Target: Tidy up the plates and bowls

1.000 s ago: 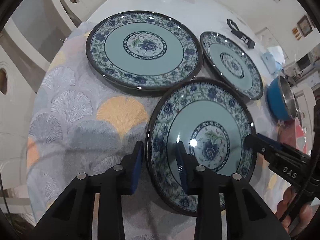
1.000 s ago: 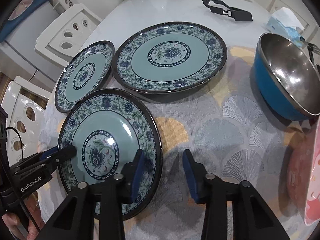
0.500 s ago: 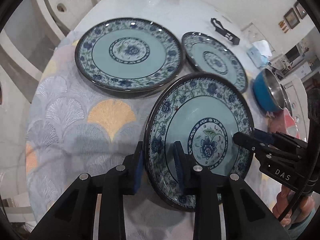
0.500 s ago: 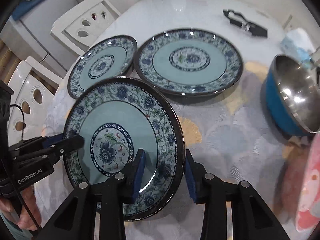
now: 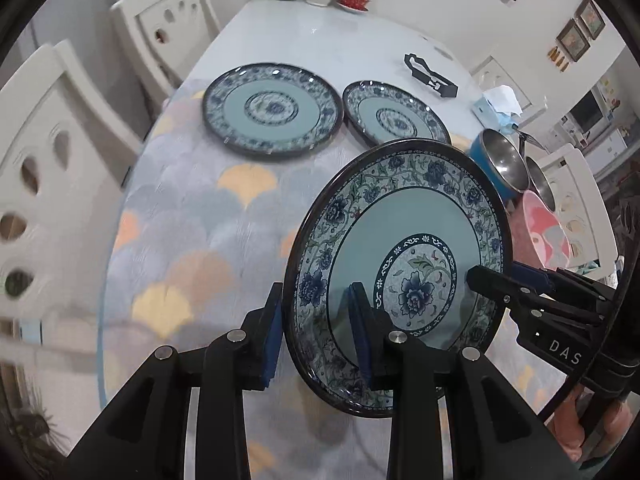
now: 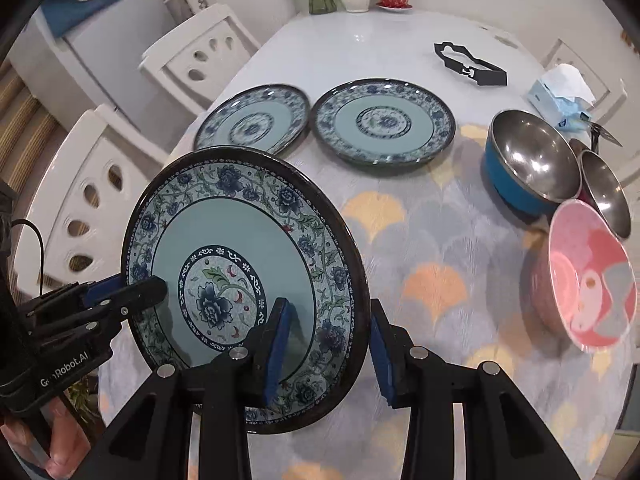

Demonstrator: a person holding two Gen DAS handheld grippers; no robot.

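Both grippers have lifted the held plate point(image 5: 404, 240) clear of the tablecloth point(image 5: 192, 232); earlier it lay flat. Left gripper point(image 5: 316, 328) and right gripper point(image 6: 326, 344) are each clamped narrowly on opposite rim edges. Stacking onto the large plate point(image 6: 384, 124) appears to come next.

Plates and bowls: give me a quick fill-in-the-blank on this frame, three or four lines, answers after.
1. The lifted plate is gripped by ___ grippers at once.
2. ___ more plates lie flat on the cloth.
3. The bowl nearest the right gripper is ___ in colour.
4. The blue bowl has a ___ inside.

Answers: two; two; pink; metal
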